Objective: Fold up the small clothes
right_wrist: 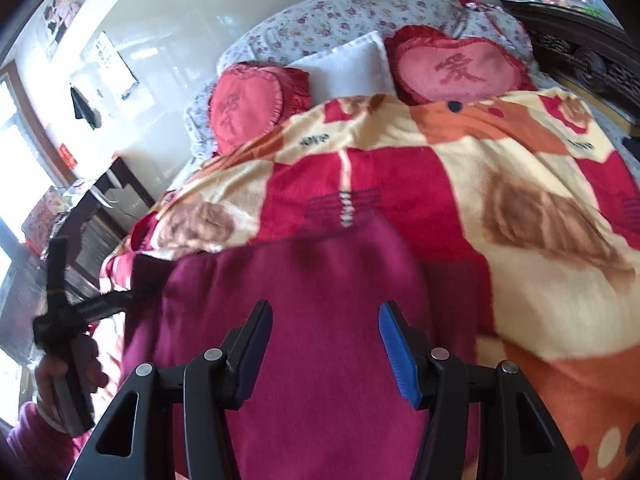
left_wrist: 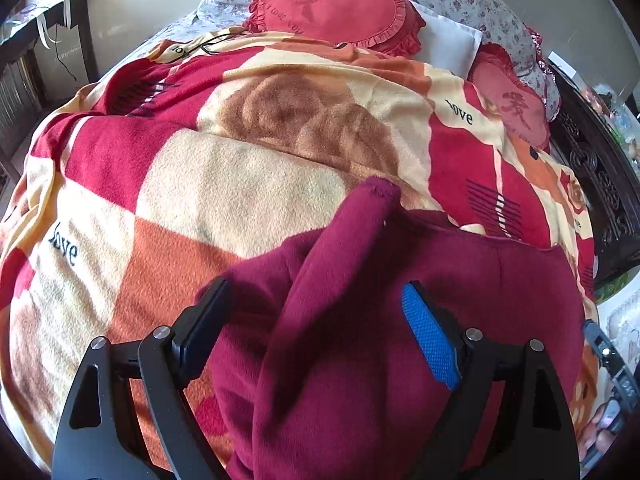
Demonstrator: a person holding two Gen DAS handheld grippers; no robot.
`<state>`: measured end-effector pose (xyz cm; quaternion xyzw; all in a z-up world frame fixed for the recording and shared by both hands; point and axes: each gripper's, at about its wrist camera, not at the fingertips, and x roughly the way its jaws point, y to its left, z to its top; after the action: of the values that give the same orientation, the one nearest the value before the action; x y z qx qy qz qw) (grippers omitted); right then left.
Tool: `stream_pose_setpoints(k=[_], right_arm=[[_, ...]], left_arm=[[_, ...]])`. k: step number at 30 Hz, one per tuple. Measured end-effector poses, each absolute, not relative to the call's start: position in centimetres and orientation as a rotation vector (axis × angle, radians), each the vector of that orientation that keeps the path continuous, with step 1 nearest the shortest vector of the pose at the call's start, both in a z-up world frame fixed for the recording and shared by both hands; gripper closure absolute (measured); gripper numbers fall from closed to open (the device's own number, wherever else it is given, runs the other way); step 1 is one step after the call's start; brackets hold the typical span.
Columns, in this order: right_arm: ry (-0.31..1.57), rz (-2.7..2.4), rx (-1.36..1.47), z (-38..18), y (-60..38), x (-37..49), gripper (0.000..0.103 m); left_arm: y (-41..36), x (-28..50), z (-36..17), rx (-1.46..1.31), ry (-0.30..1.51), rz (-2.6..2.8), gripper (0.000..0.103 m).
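A maroon fleece garment (left_wrist: 360,320) lies on a red, cream and orange blanket (left_wrist: 200,184) on a bed. In the left wrist view a raised fold of it runs up between my fingers to a tip at the middle. My left gripper (left_wrist: 316,300) is open, its jaws wide on either side of that fold, not closed on it. In the right wrist view the garment (right_wrist: 320,300) lies flat under my right gripper (right_wrist: 324,320), which is open and just above the cloth. The left gripper also shows in the right wrist view (right_wrist: 68,320), held by a hand.
Two red heart-shaped cushions (right_wrist: 456,68) (right_wrist: 248,100) and a white pillow (right_wrist: 348,68) lie at the head of the bed. A dark carved bed frame (left_wrist: 600,184) runs along the right. A dark wooden table (right_wrist: 96,216) stands to the left by the wall.
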<state>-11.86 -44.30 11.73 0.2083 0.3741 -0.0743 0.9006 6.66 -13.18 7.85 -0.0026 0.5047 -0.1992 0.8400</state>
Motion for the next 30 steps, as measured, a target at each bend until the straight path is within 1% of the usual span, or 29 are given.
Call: stream_pose_setpoints(k=[5, 9, 12, 16, 20, 22, 24, 27, 30], right_arm=[[0.813, -0.173, 0.473, 8.7, -45.2, -12.6, 0.049], [0.839, -0.187, 0.413, 9.6, -44.4, -12.3, 0.050], [0.815, -0.176, 0.425, 11.0, -43.7, -13.4, 0.050], [0.816, -0.201, 0.399, 11.4, -43.0, -15.1, 0.050], [0.846, -0.242, 0.431, 10.0, -43.8, -16.3, 0.050], [0.902, -0.261, 0.461, 8.3, -44.5, -16.2, 0.050], [0.919, -0.253, 0.479, 7.3, -44.7, -16.0, 0.050], [0.909, -0.293, 0.412, 8.8, -43.7, -16.0, 0.050], [0.857, -0.295, 0.382, 10.8, -42.4, -16.5, 0.050]], left_arm=[[-12.4, 5.1, 7.9, -0.018, 1.088, -0.432, 0.016], [-11.2, 3.4, 7.8, -0.065, 1.122, -0.452, 0.016], [-10.4, 1.7, 7.9, -0.073, 1.125, -0.472, 0.016], [-8.9, -0.7, 7.5, -0.078, 1.132, -0.489, 0.016], [-7.6, -2.7, 5.9, -0.034, 1.149, -0.460, 0.016], [-7.5, -3.1, 4.6, -0.009, 1.178, -0.437, 0.016], [-7.0, -3.3, 3.3, -0.036, 1.214, -0.429, 0.015], [-6.1, -3.5, 3.0, -0.090, 1.219, -0.431, 0.015], [-5.4, -4.0, 3.3, -0.102, 1.220, -0.429, 0.016]])
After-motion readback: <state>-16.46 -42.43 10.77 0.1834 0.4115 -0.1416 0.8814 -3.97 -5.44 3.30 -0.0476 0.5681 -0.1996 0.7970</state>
